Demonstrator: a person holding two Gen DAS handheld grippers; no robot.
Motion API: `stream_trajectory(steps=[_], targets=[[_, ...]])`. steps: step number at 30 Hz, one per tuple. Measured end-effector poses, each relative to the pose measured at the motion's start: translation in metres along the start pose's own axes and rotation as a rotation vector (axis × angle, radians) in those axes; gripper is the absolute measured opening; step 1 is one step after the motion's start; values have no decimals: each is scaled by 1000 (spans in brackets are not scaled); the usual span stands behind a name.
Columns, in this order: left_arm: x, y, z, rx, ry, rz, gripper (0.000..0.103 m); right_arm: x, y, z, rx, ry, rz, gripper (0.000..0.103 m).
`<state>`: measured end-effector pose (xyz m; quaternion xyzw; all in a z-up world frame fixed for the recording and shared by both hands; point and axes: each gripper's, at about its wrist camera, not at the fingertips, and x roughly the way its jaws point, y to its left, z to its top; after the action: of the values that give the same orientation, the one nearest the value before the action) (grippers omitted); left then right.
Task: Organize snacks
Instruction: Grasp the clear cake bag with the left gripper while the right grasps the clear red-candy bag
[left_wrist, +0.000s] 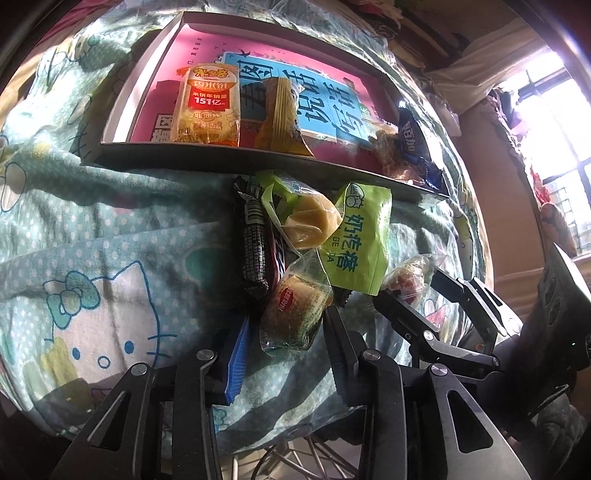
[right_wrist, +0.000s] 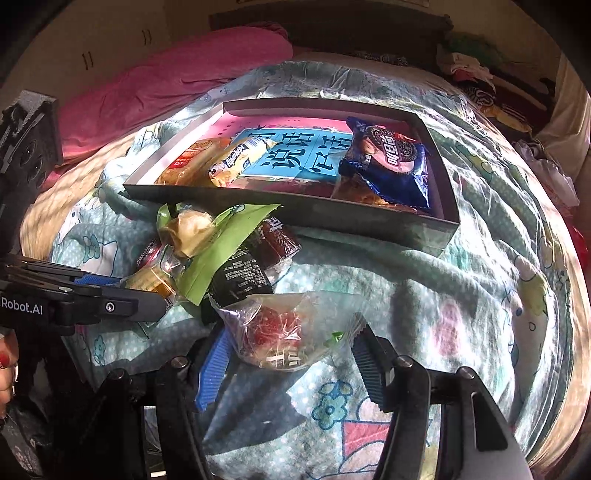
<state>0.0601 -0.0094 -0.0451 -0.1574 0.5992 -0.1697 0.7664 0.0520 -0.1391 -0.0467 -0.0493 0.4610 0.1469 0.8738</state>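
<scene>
**A:** Snacks are split in two spots on the bed. A loose heap (left_wrist: 306, 251) sits on the cartoon-print blanket (left_wrist: 92, 240), right against the near wall of the shallow box (left_wrist: 258, 162). Inside the box: an orange rice-cracker pack (left_wrist: 208, 105) and a yellow wrapper (left_wrist: 280, 118) side by side, plus a blue cookie pack (right_wrist: 388, 162) at the other end.

**B:** What are the tongs doing?

**A:** The left tongs (left_wrist: 284, 343) have their jaws on either side of a clear-wrapped cake (left_wrist: 295, 314) at the near edge of the heap. The pads look like they're pressing the wrapper, but the fisheye angle is rough, so I can't tell for sure. The right tongs (right_wrist: 288, 362) straddle a clear packet with red stuff inside (right_wrist: 284, 332); the left blue pad touches the wrapper, the right pad stands clear of it, so the jaws are apart.

**B:** And the heap?

**A:** A light green pouch (left_wrist: 354, 240), a pale round pastry (left_wrist: 310, 221) and a dark bar (left_wrist: 255, 236), all overlapping.
</scene>
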Motion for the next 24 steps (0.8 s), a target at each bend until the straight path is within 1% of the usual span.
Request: stream_trajectory(steps=[6,8,12,16,20,24], targets=[[-17,14,-4,-31,-18,-11,38,-4,-4,0,16,-13,2,61],[-19,19,-5,-49,-10,-26,38,-4,-4,0,19,-13,10,61],[-19,27,-8,-74,-7,-26,38,-3,-3,0,15,-8,7,62],[-21,25,-9,-53,-14,-13,30,-2,-1,-1,8,-5,13,62],[-26,24,-10,-47,-22,-17,28,-3,1,0,-1,-8,23,61],[-34,29,-10,-59,-56,-27,28,-3,2,-1,-4,-9,24,61]])
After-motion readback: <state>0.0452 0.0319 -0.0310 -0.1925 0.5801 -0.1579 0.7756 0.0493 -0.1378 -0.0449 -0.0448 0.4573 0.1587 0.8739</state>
